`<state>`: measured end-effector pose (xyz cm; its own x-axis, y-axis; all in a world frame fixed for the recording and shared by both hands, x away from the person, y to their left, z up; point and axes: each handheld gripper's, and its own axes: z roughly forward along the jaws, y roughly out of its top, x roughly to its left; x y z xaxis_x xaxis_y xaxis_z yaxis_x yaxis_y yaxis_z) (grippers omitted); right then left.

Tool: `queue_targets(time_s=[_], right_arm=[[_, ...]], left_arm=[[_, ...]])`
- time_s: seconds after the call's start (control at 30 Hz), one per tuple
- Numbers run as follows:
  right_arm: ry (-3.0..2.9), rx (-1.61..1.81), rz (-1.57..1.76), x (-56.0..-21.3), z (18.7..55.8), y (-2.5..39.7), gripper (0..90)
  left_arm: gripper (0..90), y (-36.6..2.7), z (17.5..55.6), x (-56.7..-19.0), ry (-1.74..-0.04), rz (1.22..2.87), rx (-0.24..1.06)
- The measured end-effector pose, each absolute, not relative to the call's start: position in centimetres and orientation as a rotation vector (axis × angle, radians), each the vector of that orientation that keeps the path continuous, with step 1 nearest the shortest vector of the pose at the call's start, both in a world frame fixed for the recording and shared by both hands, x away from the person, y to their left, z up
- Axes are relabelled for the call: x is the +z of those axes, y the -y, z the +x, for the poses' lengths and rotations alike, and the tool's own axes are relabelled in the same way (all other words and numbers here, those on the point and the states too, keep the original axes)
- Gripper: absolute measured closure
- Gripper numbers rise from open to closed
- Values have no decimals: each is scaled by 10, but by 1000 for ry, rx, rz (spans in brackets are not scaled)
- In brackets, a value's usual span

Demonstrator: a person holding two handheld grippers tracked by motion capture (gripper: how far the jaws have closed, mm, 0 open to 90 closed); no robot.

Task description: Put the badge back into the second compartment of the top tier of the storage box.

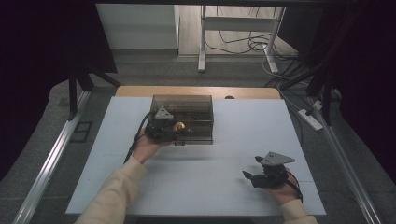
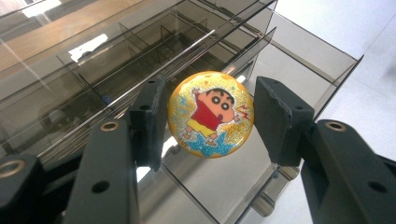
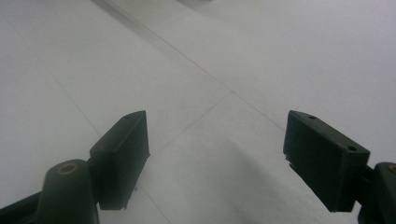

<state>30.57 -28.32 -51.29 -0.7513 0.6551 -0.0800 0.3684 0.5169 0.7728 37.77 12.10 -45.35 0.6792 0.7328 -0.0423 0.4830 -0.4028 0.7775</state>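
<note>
At the smoky organizer point(image 1: 196, 109), the left claw point(image 2: 208, 116) loosely brackets a cartoon badge point(image 2: 211, 114); next, likely closing or withdrawing; right claw point(image 3: 217, 158) gapes idle.

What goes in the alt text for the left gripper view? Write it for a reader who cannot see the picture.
A round glittery badge printed with a cartoon boy in a red shirt sits between the left gripper's two black jaws, with a gap on the right side. Behind it is a smoky transparent organizer box with dividers, on a white table.

The smoky clear plastic organizer point(image 2: 93, 70) gleams glossy, the glittery badge point(image 2: 211, 114) shines, and the table mat point(image 1: 196, 177) looks matt.
</note>
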Motion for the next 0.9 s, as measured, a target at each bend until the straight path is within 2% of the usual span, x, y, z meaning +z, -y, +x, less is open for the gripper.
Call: queue_targets(time_s=[0.13, 0.3, 0.9], right_arm=[[-2399, 1097, 848, -513, 306, 283, 222], [-2395, 1098, 850, -513, 306, 283, 222], [-2392, 1096, 851, -513, 305, 284, 222]], left_arm=[[338, -119, 377, -453, -928, 2086, 390], [277, -119, 375, -452, -932, 2074, 388], [244, -124, 368, -448, -912, 2073, 348]])
